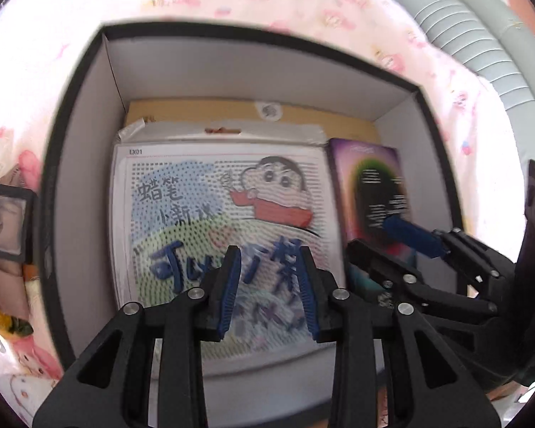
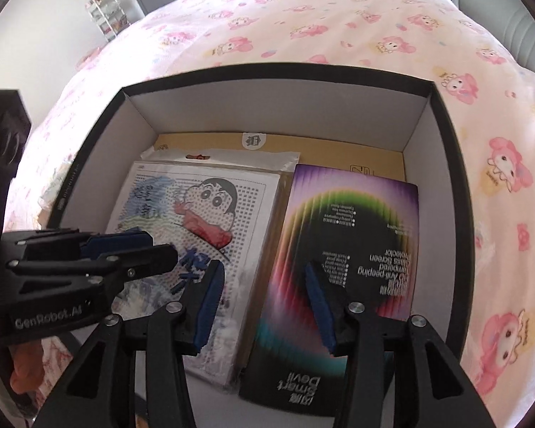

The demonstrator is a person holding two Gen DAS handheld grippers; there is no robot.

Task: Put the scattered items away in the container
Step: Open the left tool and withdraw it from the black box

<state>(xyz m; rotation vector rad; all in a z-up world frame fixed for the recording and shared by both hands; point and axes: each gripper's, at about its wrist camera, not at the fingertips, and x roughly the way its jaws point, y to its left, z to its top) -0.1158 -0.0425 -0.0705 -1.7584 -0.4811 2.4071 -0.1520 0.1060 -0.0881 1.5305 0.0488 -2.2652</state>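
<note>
Both fingers (image 1: 271,292) (image 2: 264,306) gape empty over the box (image 2: 446,135); only the left view shows a black frame (image 1: 7,224).

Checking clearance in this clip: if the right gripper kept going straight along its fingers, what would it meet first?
Most likely the screen protector package lying flat in the black box; the right gripper hangs open above its near half, with nothing between. Depth is unclear.

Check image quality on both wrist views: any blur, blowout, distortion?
Left wrist: bedsheet blown out white, cartoon sheet motion-smeared, box rim bowed by fisheye. Right wrist: sharper, evenly lit; screen protector pack slightly smeared near its bottom; dark vignette at the corners.
</note>
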